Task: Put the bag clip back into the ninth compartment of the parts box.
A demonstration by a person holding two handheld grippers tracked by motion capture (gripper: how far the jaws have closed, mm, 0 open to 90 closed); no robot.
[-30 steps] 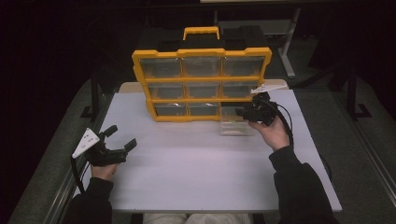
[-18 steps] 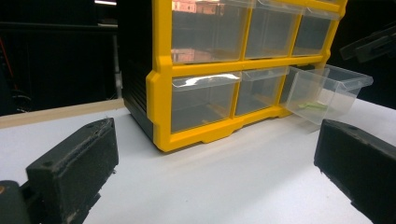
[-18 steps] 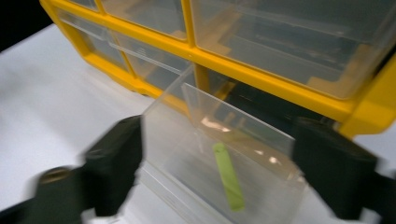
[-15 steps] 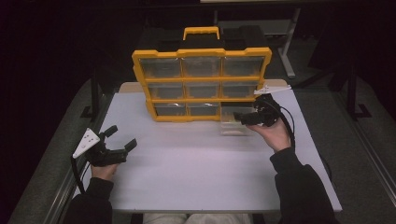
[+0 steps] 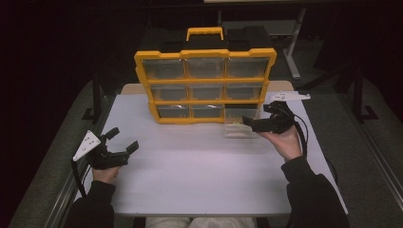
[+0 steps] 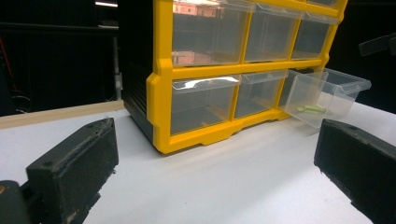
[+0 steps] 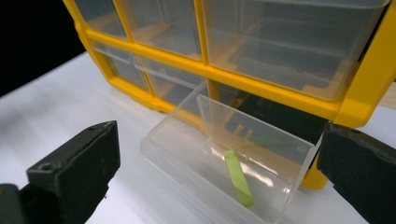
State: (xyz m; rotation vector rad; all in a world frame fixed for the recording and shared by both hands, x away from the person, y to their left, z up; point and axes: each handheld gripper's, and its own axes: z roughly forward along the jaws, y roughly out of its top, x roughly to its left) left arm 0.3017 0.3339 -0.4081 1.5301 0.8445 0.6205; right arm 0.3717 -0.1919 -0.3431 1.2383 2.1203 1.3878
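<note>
Right claw (image 5: 251,124) newly wide, off clear drawer (image 5: 237,127) (table edge near).

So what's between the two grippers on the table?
Nothing: in the high view, bare white table lies between the left gripper and the right gripper.

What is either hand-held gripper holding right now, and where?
Nothing. The right hand-held gripper, jaws just opened, stands apart from the pulled-out clear drawer; the left hand-held gripper is open.

The organiser frame (image 5: 205,80) is moulded in glossy yellow plastic. Its pulled-out drawer (image 7: 224,179), at four o'clock of the frame, is made of clear, shiny plastic. The table (image 5: 190,175) is surfaced matt white; the jaws are roughened black.
</note>
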